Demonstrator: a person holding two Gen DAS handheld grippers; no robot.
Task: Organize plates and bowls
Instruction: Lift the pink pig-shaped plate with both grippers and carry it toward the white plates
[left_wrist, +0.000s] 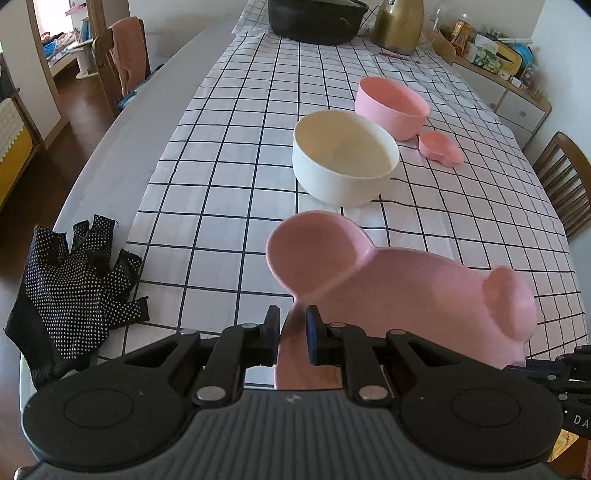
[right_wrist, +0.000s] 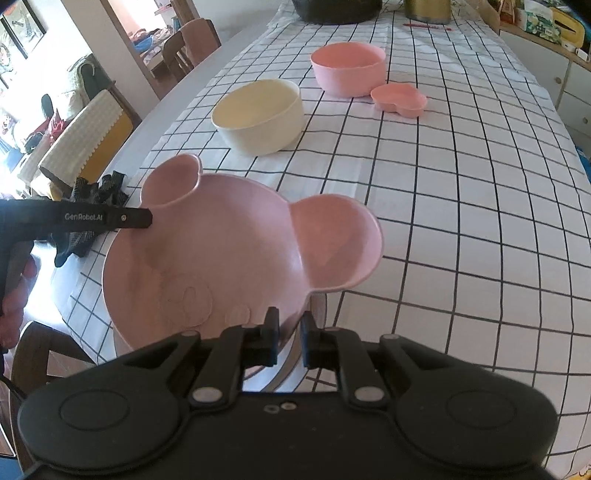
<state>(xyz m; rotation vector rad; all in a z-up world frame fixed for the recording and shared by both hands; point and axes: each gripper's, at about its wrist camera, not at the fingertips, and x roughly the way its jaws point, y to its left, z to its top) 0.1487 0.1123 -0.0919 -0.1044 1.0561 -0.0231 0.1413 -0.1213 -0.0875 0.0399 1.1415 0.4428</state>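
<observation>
both claws are pinching the rim of the pink eared plate (right_wrist: 207, 258), left gripper (left_wrist: 291, 332) and right gripper (right_wrist: 290, 341) nearly closed on it, holding it just nearer than the cream bowl (right_wrist: 258, 116) over the checked tablecloth (right_wrist: 461, 221).

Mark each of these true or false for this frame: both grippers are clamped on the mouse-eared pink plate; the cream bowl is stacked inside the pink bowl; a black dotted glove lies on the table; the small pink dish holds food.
1. Both the left gripper and right gripper grip the mouse-eared pink plate. True.
2. The cream bowl is stacked inside the pink bowl. False: they stand side by side on the checked cloth.
3. A black dotted glove lies on the table. True.
4. The small pink dish holds food. False: it looks empty.
</observation>
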